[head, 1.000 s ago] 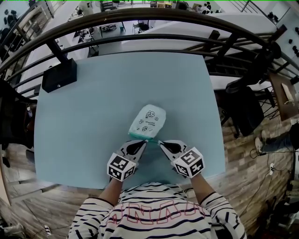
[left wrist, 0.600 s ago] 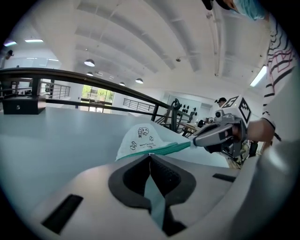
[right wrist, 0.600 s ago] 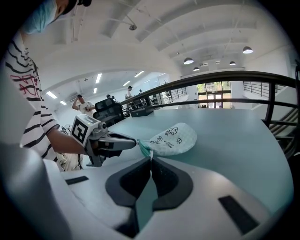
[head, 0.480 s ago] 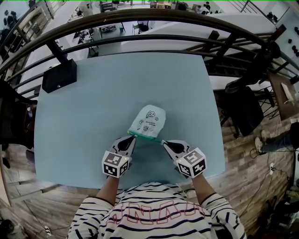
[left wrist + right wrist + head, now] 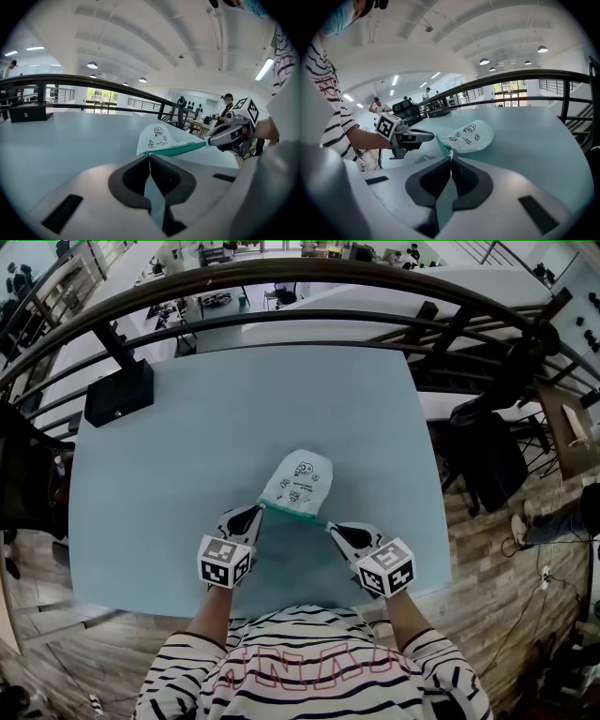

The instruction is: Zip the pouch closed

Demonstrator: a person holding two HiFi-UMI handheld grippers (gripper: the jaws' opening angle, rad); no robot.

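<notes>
In the head view, the pouch lies on the pale blue table just ahead of us. Its teal zipper is stretched between the left gripper and the right gripper. We judge it light, soft cloth that bunches unless kept taut, so the two ends of the zipper line are the places to hold.

In the left gripper view, our left gripper has its jaws pressed together on the pouch's near corner. Only here do we see the zipper edge lifted off the table.

In the right gripper view, our right gripper is pinched tight on a small pale tab at the other end. We cannot tell whether that tab is the slider pull or fabric. This view alone shows the pouch's rounded far end resting flat.
</notes>
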